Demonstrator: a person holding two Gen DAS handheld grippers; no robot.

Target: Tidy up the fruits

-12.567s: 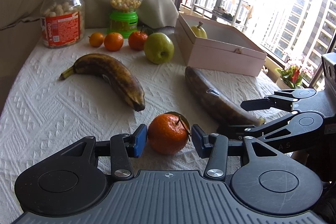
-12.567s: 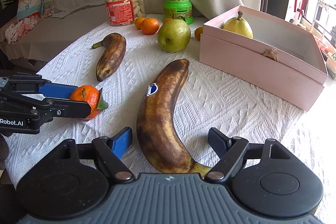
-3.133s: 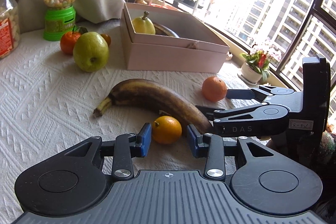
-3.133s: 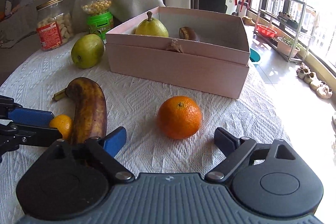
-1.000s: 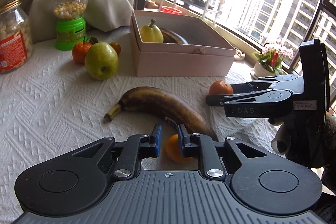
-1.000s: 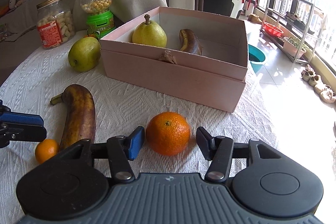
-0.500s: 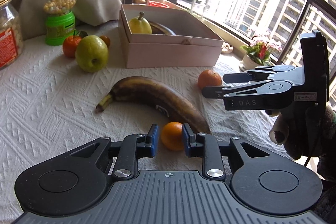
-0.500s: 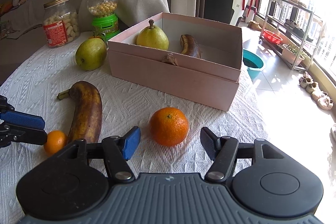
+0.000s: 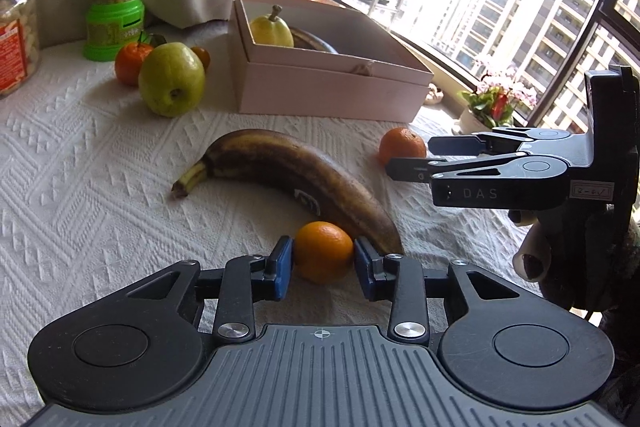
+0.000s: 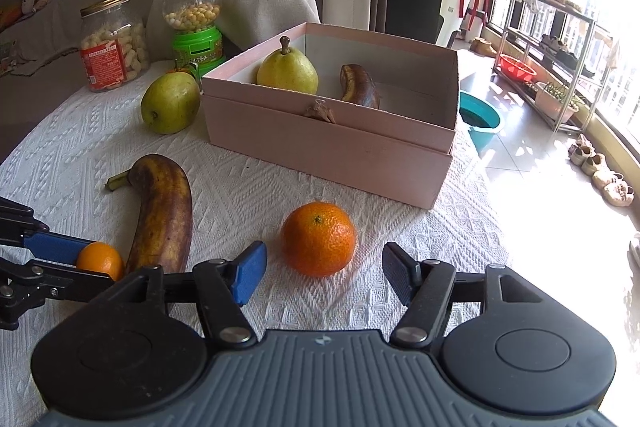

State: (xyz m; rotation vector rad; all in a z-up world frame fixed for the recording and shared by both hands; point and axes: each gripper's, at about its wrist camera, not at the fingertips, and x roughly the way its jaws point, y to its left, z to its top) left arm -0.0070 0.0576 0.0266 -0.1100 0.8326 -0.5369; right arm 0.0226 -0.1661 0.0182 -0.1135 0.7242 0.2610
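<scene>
Since half a second ago the right tool [image 10: 324, 273] has opened wider around the big orange [image 10: 318, 238] at frame centre. The left tool [image 9: 324, 263] grips the small orange [image 9: 323, 251] beside the banana [image 9: 296, 175]. Both seem light, firm and roll-prone, best pinched across the middle.

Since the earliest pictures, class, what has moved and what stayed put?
One banana has gone into the pink box, beside the pear. The left gripper now flanks a small orange, the right gripper a larger orange. Green apple and jar stayed.

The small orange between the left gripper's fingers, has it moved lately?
Yes. The small orange now touches the banana's tip; earlier it sat clear of it.
</scene>
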